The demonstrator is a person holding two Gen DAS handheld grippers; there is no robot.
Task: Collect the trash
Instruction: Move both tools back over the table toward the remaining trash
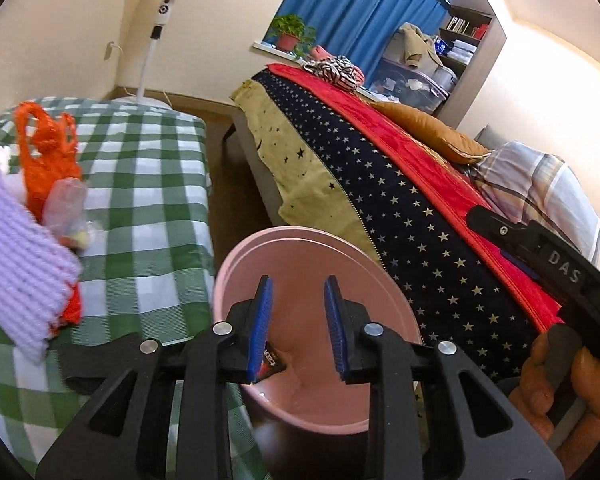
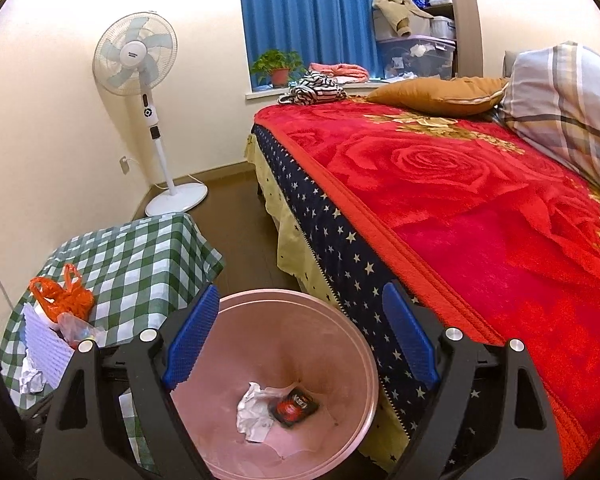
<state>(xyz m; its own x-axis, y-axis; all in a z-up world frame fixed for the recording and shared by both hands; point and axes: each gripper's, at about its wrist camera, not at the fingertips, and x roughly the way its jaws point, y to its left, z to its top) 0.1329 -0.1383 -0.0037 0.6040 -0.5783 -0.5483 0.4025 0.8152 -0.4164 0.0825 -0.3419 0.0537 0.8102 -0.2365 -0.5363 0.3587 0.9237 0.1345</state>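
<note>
Orange bag (image 2: 62,292) and crumpled paper (image 2: 32,380) left at the checked surface's (image 2: 140,256) near edge; pink bin (image 2: 352,344) holding wrapper (image 2: 296,406) and tissue (image 2: 252,412). Left gripper (image 1: 298,328), right gripper (image 2: 300,340) released, empty above bin. Risk: knocking the bin's rim, tipping trash out.

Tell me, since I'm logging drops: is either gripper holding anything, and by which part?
Nothing is held. Both the left gripper and right gripper are open over the bin.

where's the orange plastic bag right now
The orange plastic bag sits on the green checked table, left of the pink bin, beside the lilac knit.
</note>
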